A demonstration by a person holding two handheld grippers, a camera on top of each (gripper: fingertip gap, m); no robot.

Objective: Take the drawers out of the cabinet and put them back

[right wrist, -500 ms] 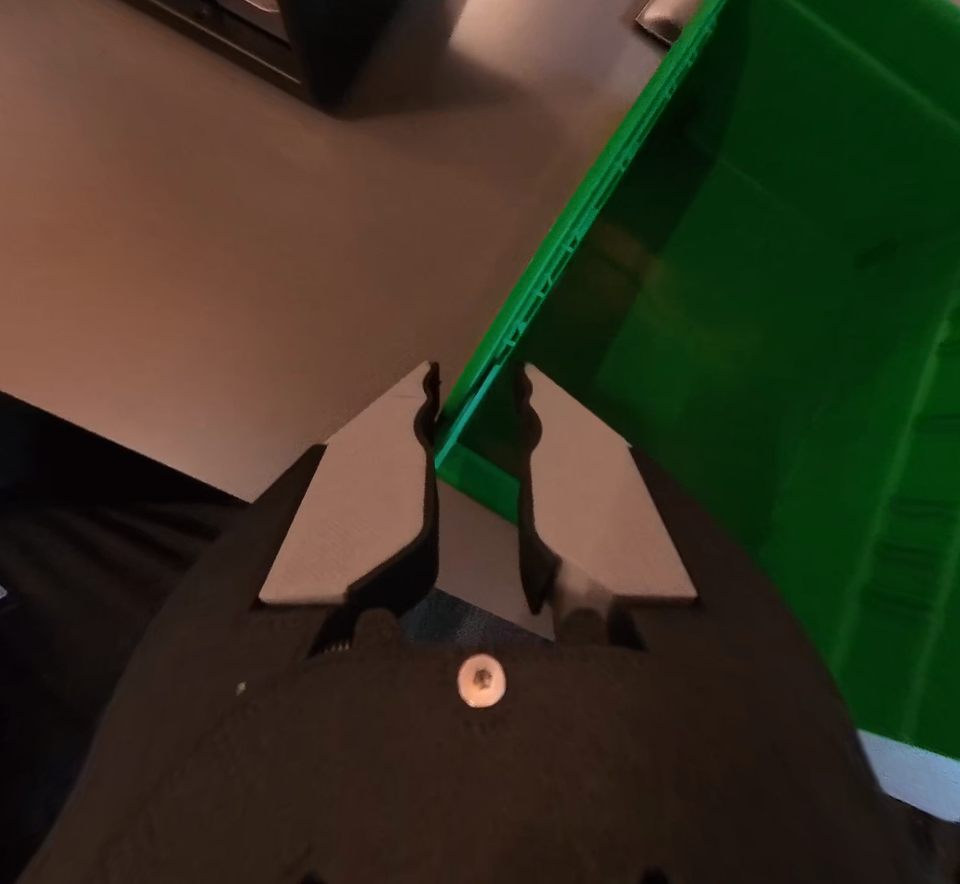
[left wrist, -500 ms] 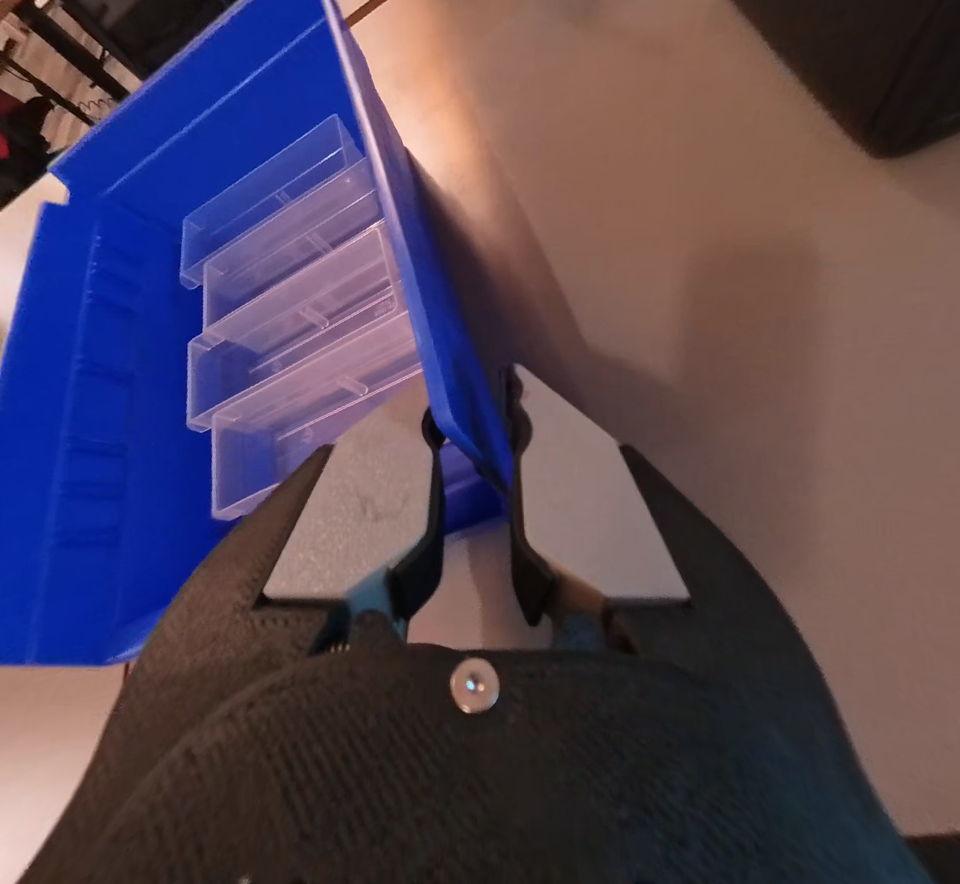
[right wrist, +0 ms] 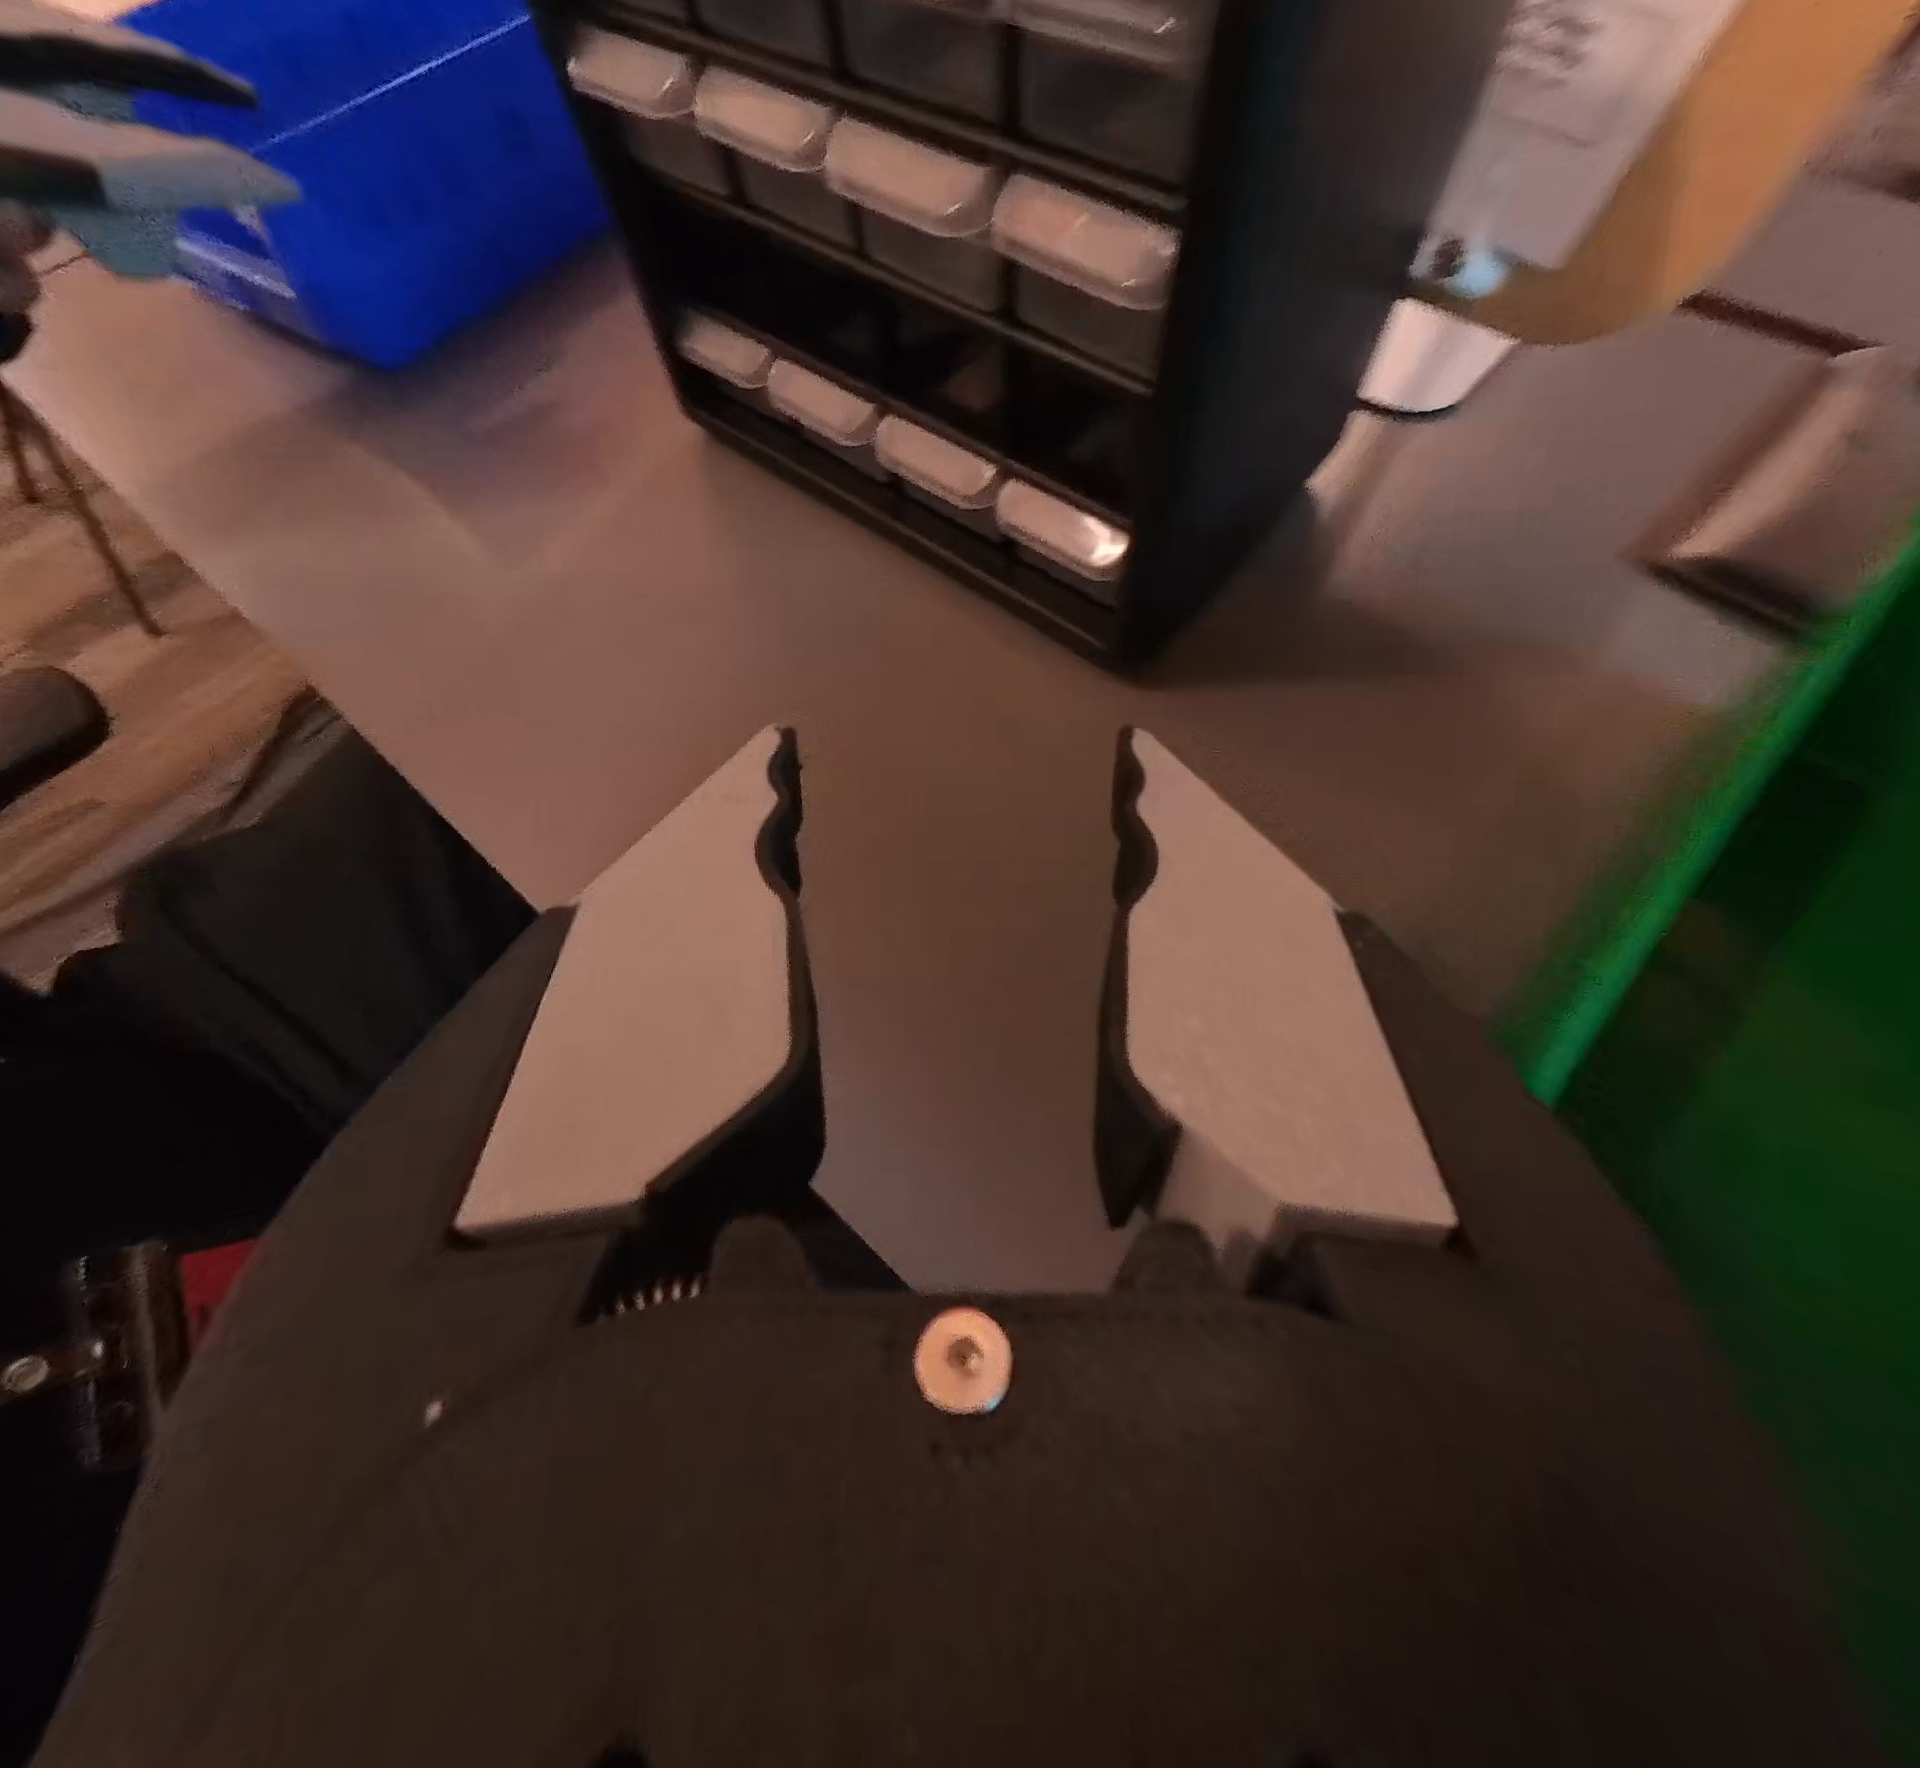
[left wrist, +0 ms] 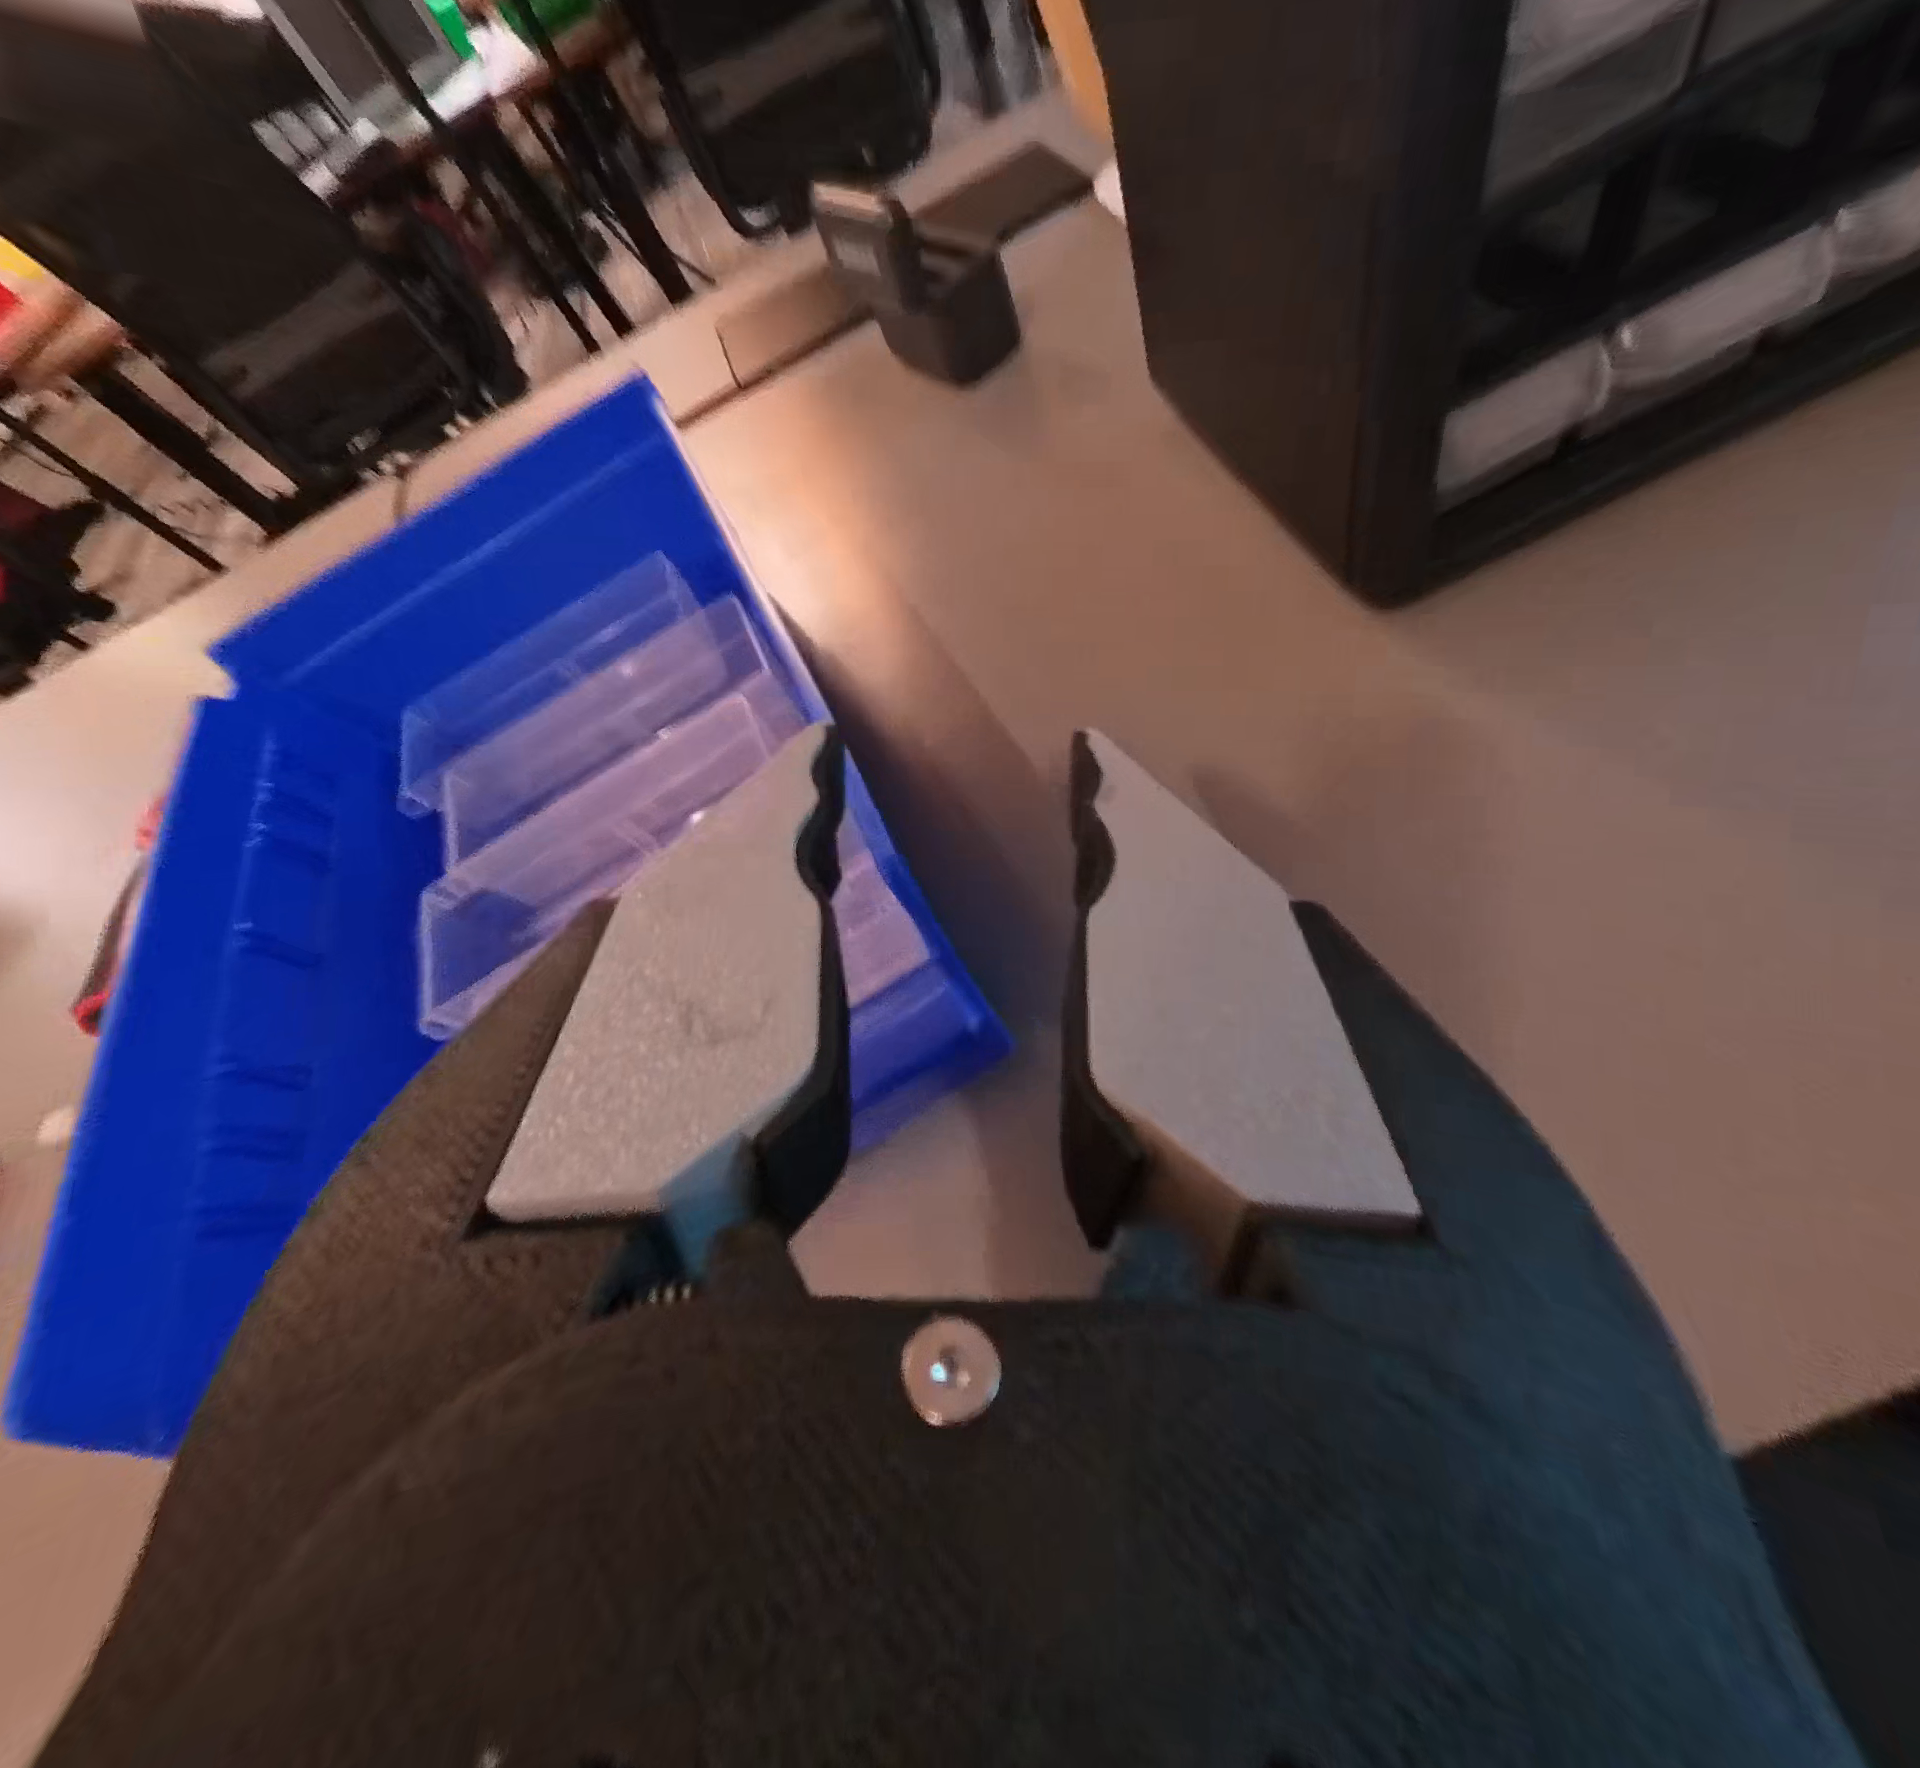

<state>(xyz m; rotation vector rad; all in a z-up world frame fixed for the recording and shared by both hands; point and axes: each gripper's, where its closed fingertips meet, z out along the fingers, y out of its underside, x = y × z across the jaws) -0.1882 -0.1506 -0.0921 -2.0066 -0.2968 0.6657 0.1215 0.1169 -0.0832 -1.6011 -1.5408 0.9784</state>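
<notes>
Green bin (right wrist: 1714,1147) blurred, edge-cropped

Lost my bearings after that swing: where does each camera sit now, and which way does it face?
Left wrist view: rides the left claw, open, looking down over the blue bin holding clear drawers.
Right wrist view: rides the right claw, open, facing the black cabinet; green bin at right.
Shared: blue bin, cabinet, grey table; the left claw shows at the right view's left edge.

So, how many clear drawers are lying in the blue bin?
3 show plainly in the blue bin, side by side: the far drawer, the middle drawer and the near drawer. Another may be hidden behind the left gripper.
</notes>
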